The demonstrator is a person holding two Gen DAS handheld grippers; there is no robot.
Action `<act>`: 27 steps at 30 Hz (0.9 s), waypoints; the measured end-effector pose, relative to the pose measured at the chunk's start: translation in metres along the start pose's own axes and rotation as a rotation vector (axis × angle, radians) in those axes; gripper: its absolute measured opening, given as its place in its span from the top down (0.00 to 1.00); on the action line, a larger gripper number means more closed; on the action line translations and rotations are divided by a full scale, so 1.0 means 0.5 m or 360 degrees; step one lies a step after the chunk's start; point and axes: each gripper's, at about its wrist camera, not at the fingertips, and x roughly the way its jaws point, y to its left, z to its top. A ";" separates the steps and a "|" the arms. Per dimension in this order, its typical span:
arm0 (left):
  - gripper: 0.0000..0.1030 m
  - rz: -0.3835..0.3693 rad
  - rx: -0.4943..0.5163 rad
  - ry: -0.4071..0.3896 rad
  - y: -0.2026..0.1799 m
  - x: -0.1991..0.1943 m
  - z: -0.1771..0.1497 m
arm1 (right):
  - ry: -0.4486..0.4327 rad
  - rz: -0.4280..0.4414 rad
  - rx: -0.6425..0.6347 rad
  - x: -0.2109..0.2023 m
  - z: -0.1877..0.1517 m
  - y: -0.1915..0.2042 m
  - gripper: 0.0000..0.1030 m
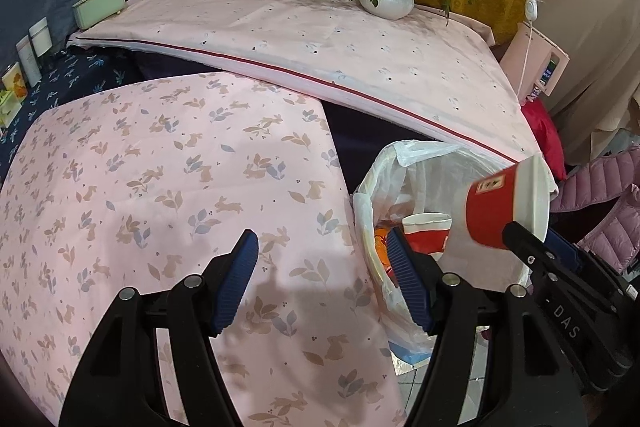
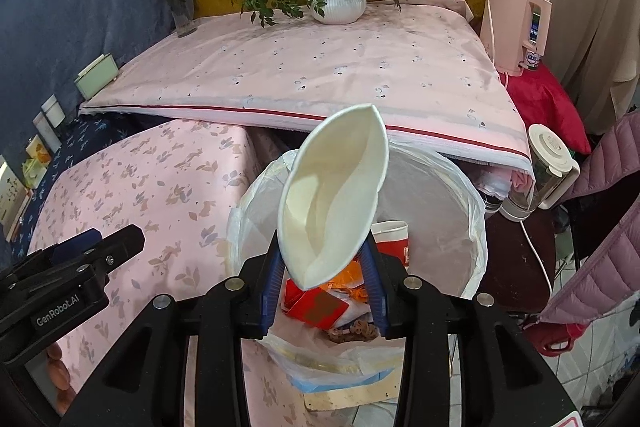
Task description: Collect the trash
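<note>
A squashed red paper cup (image 2: 336, 187) with a white inside sits between the blue pads of my right gripper (image 2: 324, 259), which is shut on it. The cup (image 1: 500, 211) hangs above the trash bin lined with a white plastic bag (image 2: 476, 227). Inside the bin lie another red paper cup (image 2: 390, 239), red and orange wrappers and other scraps. My left gripper (image 1: 322, 255) stands open and empty over the pink rabbit-print cloth (image 1: 160, 187), just left of the bin (image 1: 376, 187). The right gripper (image 1: 532, 247) shows at the right edge of the left wrist view.
A raised pink-covered table (image 2: 320, 75) behind the bin carries a potted plant (image 2: 338, 1), a flower vase (image 2: 182, 11) and a green box (image 2: 96, 81). A glass kettle (image 2: 548, 167), a pink water dispenser (image 2: 516, 27) and a mauve puffer jacket (image 2: 600, 227) stand to the right.
</note>
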 end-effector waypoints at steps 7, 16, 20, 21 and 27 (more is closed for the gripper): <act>0.39 0.0002 0.0011 0.0010 -0.009 -0.001 -0.011 | -0.0025 -0.0009 -0.0024 -0.009 0.003 0.001 0.64; 0.32 0.0028 0.0033 -0.0009 -0.020 -0.014 -0.022 | -0.0040 0.0017 -0.0051 -0.038 0.002 0.010 0.49; 0.32 0.0036 0.0052 -0.0010 -0.025 -0.023 -0.031 | -0.0038 -0.0018 -0.0088 -0.056 -0.001 0.020 0.46; 0.31 0.0038 0.0057 -0.0009 -0.025 -0.025 -0.034 | -0.0039 -0.0023 -0.0095 -0.060 -0.003 0.021 0.43; 0.28 0.0058 0.0068 0.0008 -0.018 -0.034 -0.054 | -0.0045 -0.0064 -0.0136 -0.086 -0.016 0.022 0.34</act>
